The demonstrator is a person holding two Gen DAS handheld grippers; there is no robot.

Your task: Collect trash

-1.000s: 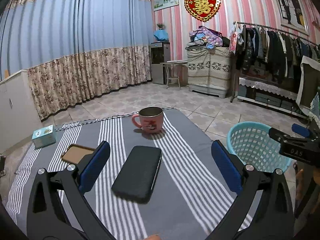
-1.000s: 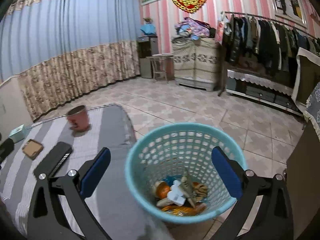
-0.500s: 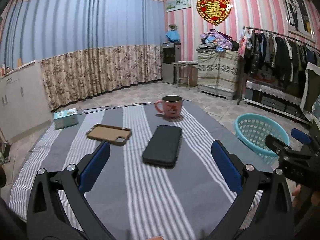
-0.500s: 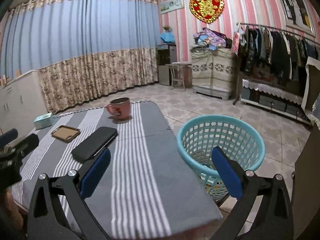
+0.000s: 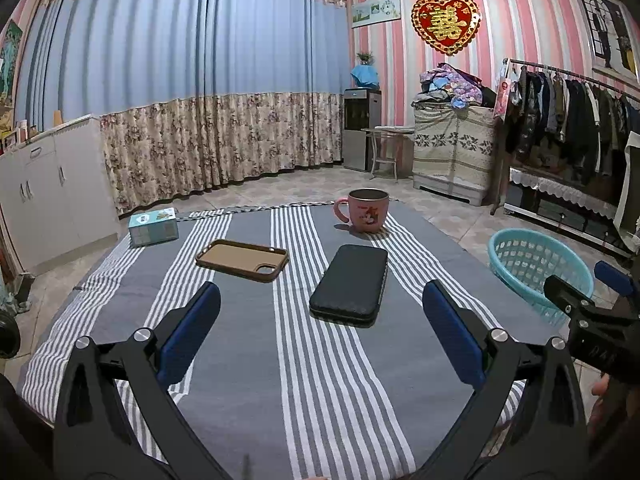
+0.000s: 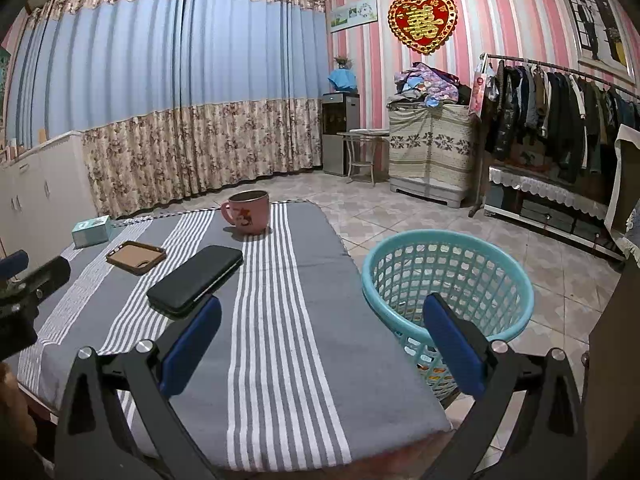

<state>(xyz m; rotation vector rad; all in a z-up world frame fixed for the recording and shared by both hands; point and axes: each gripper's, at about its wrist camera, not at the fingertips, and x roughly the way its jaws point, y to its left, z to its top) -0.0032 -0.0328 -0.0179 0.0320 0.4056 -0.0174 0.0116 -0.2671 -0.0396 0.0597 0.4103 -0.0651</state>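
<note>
A turquoise mesh trash basket (image 6: 448, 280) stands on the floor beside the table's right edge; it also shows in the left wrist view (image 5: 538, 266). Some trash shows through its lower mesh. My left gripper (image 5: 320, 344) is open and empty above the near part of the striped table. My right gripper (image 6: 320, 344) is open and empty above the table's near right corner, with the basket just beyond its right finger. Each gripper shows at the edge of the other's view.
On the grey striped tablecloth (image 5: 248, 360) lie a black phone (image 5: 352, 284), a brown phone case (image 5: 242, 260), a pink mug (image 5: 366, 216) and a small teal box (image 5: 154, 226). A clothes rack (image 5: 568, 120) and cabinets stand beyond on the tiled floor.
Both grippers have pulled back and up from the table and basket. The right gripper moved from over the basket to the table's near corner. Both stay open.
</note>
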